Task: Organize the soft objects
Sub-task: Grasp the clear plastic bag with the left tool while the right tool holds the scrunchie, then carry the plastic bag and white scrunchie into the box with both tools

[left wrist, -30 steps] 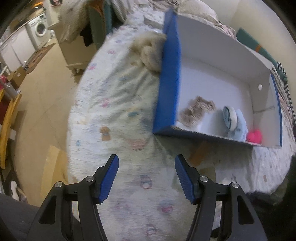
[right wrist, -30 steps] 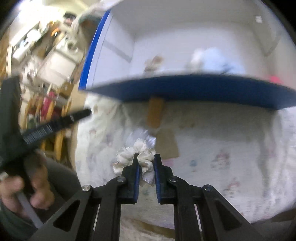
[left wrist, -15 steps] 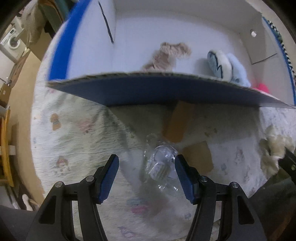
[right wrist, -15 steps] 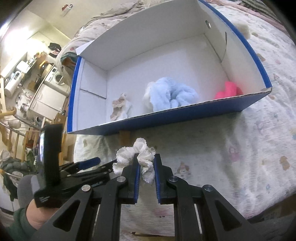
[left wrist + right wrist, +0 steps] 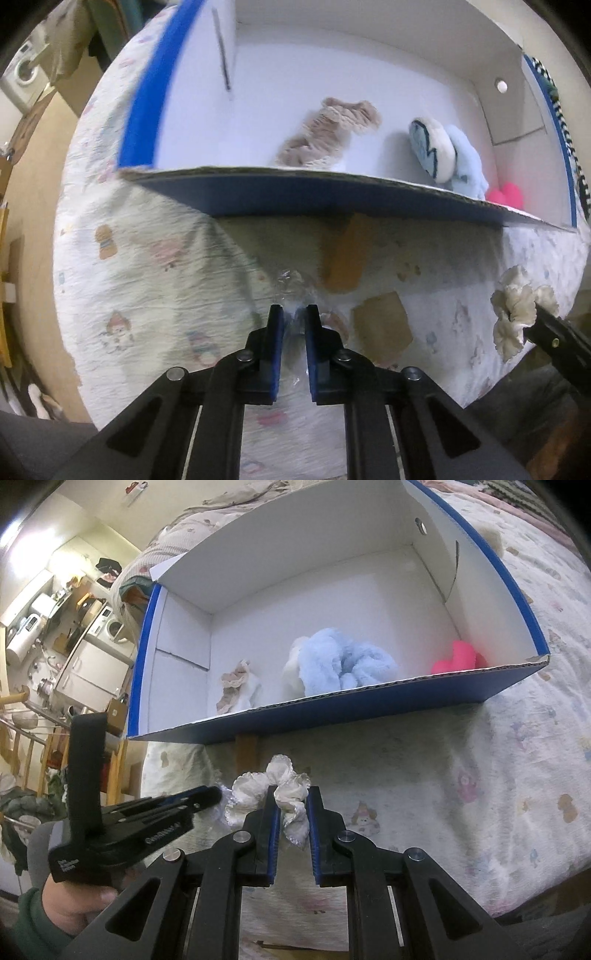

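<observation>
My right claw (image 5: 292, 805) clamps the white scrunchie (image 5: 273, 786) over the quilt (image 5: 480, 775), short of the box (image 5: 332, 712). Left claw (image 5: 294, 317) pinches clear wrap (image 5: 291, 284). Box holds blue plush (image 5: 343, 664), beige scrunchie (image 5: 328, 129), pink toy (image 5: 460, 657). Left-claw lettering unreadable.

blue box wall (image 5: 332, 716) blocks straight ahead; box interior left side (image 5: 184, 672) lies bare.

The box (image 5: 332, 716) is royal blue outside and plain white inside. In it, a beige-tan knit piece (image 5: 328, 133) lies at nine o'clock of a pale blue plush (image 5: 343, 664) with a cream patch stitched in dark zigzag, and a hot-pink item (image 5: 458, 659) at three o'clock. The bedsheet (image 5: 461, 775) is off-white with pastel cartoon figures. The scrunchie (image 5: 284, 794) is creamy white between blue-padded black fingers.
</observation>
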